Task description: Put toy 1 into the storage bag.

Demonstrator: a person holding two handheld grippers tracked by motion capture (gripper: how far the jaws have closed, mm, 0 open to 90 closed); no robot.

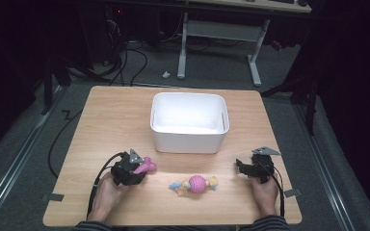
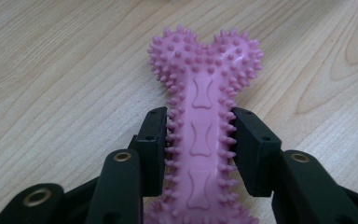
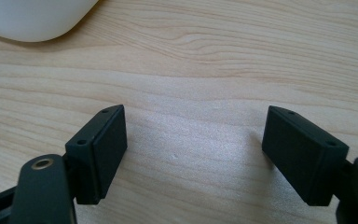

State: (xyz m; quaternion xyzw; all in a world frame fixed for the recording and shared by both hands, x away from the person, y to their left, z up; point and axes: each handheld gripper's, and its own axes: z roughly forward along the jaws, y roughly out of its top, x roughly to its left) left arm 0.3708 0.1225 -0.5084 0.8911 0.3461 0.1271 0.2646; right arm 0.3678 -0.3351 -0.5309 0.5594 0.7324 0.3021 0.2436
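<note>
Pink rubber, studded all over: my left fingers (image 2: 199, 154) are clamped across the shaft of the spiky bone toy (image 2: 204, 116), one pad on each flank, its knobbed head jutting out past the tips and the toy lying on the wooden desk (image 1: 111, 120) at my near left. From above, the left gripper (image 1: 135, 169) sits low over it, the bone's pink end (image 1: 147, 166) poking out toward the middle. As I judge it, the grasp is made and the lift comes next: raise the bone straight up, carry it forward and to the right, and clear the near wall of the white bin (image 1: 188, 139) before letting go inside. That bin stands at the desk's centre, well apart from my hand, with bare wood between. My right fingers (image 3: 193, 149) stand spread wide over empty wood, holding nothing, near the right edge. Between my two hands lies a pink ball toy with knotted rope ends (image 1: 195, 184), just beside the bone's path, so the swing should stay high
</note>
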